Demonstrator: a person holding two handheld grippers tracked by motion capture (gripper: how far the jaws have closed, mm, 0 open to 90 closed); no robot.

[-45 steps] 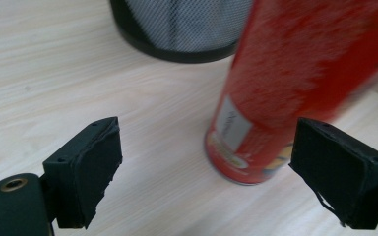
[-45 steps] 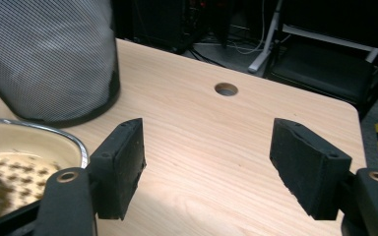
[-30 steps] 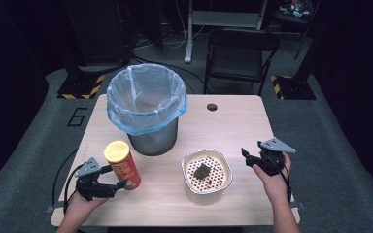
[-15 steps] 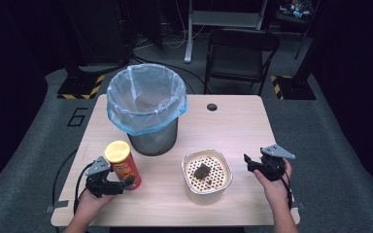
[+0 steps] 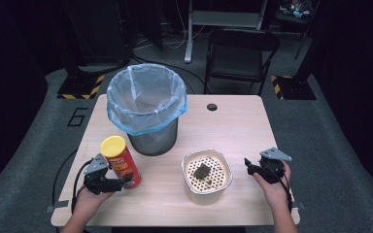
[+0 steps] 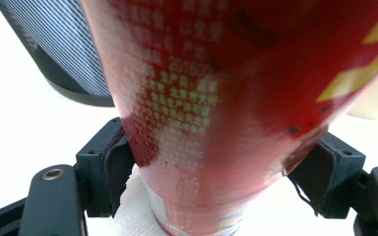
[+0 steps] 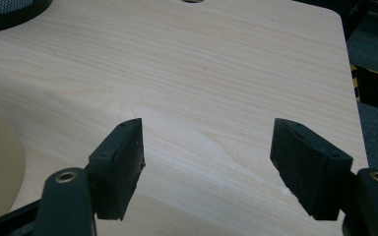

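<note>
High view: a pale wooden bench (image 5: 223, 126) carries a black mesh waste bin lined with a blue plastic bag (image 5: 147, 109) at its far left, and a cream bowl with a perforated insert (image 5: 207, 174) toward the near middle, a dark lump resting on the insert. A tall red cylindrical snack can with a yellow lid (image 5: 120, 161) stands upright near the left front edge, just in front of the bin and well apart from the bowl. A folding chair (image 5: 240, 56) stands on the floor beyond the bench.

The person's left hand (image 5: 88, 199) comes in from the bottom edge, holding the left tool (image 5: 124, 181) level and pointed at the can's lower part. Its jaws have just been closing with the can between them; in the left gripper view both black pads press the can's red wall on either side, so it is grasping the can near its base.

The right hand (image 5: 272, 182) rests over the bench's right front, holding the right tool (image 5: 249, 166) just right of the bowl. In the right gripper view its jaws stand apart over bare wood, gripping nothing.
</note>
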